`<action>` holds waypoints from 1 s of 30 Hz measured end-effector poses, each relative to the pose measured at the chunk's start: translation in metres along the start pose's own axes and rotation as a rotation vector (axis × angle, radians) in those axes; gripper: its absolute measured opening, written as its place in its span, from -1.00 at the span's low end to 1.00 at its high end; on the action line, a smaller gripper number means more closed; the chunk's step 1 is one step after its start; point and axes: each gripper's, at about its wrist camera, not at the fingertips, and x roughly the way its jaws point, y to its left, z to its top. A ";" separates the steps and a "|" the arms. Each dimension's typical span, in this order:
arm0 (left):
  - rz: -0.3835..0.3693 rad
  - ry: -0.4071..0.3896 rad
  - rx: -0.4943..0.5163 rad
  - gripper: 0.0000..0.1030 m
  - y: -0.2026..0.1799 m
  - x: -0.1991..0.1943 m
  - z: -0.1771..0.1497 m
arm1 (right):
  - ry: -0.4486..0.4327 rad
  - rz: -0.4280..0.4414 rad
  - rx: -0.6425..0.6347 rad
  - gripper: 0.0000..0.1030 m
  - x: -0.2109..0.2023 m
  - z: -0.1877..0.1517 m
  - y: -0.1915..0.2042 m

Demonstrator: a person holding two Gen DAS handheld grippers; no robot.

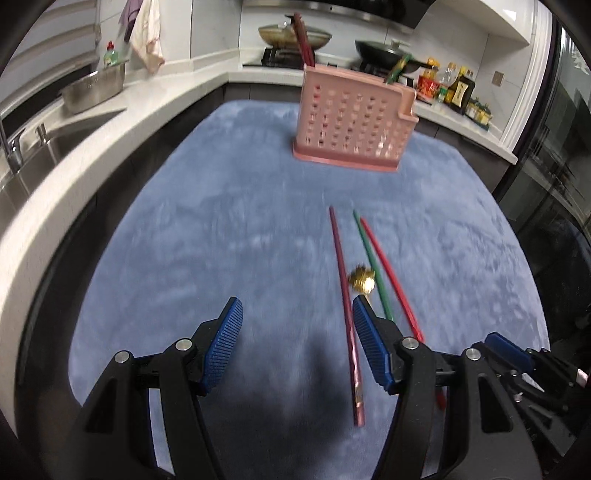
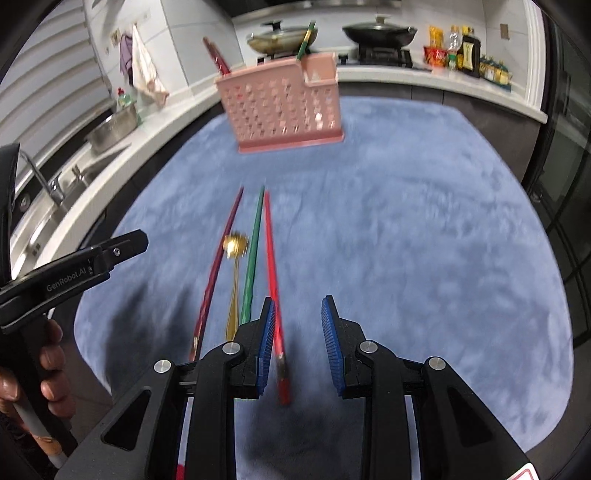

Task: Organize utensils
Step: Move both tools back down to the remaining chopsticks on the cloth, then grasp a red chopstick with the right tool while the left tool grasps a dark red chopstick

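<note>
On the blue cloth (image 1: pixel 221 240) lie a maroon chopstick (image 1: pixel 345 302), a gold spoon (image 1: pixel 362 282), a green chopstick (image 1: pixel 371 266) and a red chopstick (image 1: pixel 391 277), side by side. My left gripper (image 1: pixel 296 302) is open above the cloth, and the maroon chopstick shows just inside its right finger. My right gripper (image 2: pixel 297 301) is open with a narrower gap; the red chopstick (image 2: pixel 275 314) shows below it, close to the left pad. A pink perforated holder (image 1: pixel 354 122) stands at the far side with maroon chopsticks and a green one in it. Both views are blurred.
A white counter (image 1: pixel 110 122) wraps around the cloth, with a sink (image 1: pixel 33 158), a steel basin (image 1: pixel 92 88), a wok (image 1: pixel 291 35), a black pan (image 1: pixel 388 50) and sauce bottles (image 1: pixel 454 88). A hand (image 2: pixel 51 354) holds the left gripper's handle.
</note>
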 end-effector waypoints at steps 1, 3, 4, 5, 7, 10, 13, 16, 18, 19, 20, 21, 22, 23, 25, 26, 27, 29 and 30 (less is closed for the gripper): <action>0.000 0.012 -0.001 0.14 0.000 0.001 -0.005 | 0.008 0.001 -0.005 -0.48 0.003 -0.004 0.002; 0.002 0.028 -0.002 0.14 0.000 0.003 -0.012 | 0.018 -0.004 -0.015 -0.49 0.006 -0.011 0.004; 0.005 0.038 -0.002 0.14 0.000 0.004 -0.017 | 0.025 -0.001 -0.016 -0.50 0.008 -0.013 0.005; 0.006 0.044 -0.002 0.14 0.000 0.005 -0.019 | 0.033 0.004 -0.015 -0.53 0.011 -0.016 0.005; 0.016 0.060 0.007 0.14 -0.001 0.008 -0.026 | 0.045 0.005 -0.016 -0.53 0.014 -0.021 0.006; 0.019 0.080 0.017 0.14 -0.002 0.011 -0.036 | 0.056 0.009 -0.020 -0.56 0.018 -0.024 0.007; 0.012 0.102 0.016 0.14 -0.003 0.013 -0.043 | 0.063 0.009 -0.028 -0.60 0.022 -0.027 0.009; 0.011 0.115 0.020 0.14 -0.004 0.015 -0.047 | 0.074 0.011 -0.029 -0.64 0.025 -0.029 0.009; 0.010 0.117 0.022 0.14 -0.005 0.016 -0.048 | 0.080 0.014 -0.029 -0.69 0.027 -0.029 0.009; 0.010 0.119 0.022 0.14 -0.005 0.016 -0.049 | 0.082 0.013 -0.030 -0.69 0.028 -0.029 0.010; 0.008 0.121 0.022 0.14 -0.006 0.017 -0.049 | 0.084 0.013 -0.031 -0.70 0.029 -0.030 0.010; 0.006 0.123 0.023 0.14 -0.006 0.017 -0.050 | 0.086 0.012 -0.031 -0.71 0.030 -0.030 0.010; 0.006 0.125 0.025 0.14 -0.007 0.018 -0.050 | 0.091 0.010 -0.033 -0.73 0.031 -0.030 0.011; 0.005 0.128 0.027 0.14 -0.007 0.018 -0.050 | 0.094 0.008 -0.034 -0.79 0.033 -0.031 0.011; 0.002 0.131 0.032 0.14 -0.008 0.019 -0.051 | 0.096 0.005 -0.037 -0.83 0.034 -0.031 0.011; 0.002 0.133 0.035 0.14 -0.009 0.019 -0.052 | 0.094 0.001 -0.040 -0.84 0.035 -0.031 0.012; 0.000 0.135 0.037 0.15 -0.010 0.020 -0.053 | 0.093 0.000 -0.043 -0.84 0.035 -0.031 0.012; -0.002 0.140 0.039 0.17 -0.012 0.020 -0.053 | 0.090 -0.005 -0.047 -0.85 0.035 -0.032 0.013; -0.005 0.142 0.041 0.18 -0.013 0.020 -0.054 | 0.089 -0.007 -0.047 -0.85 0.034 -0.032 0.013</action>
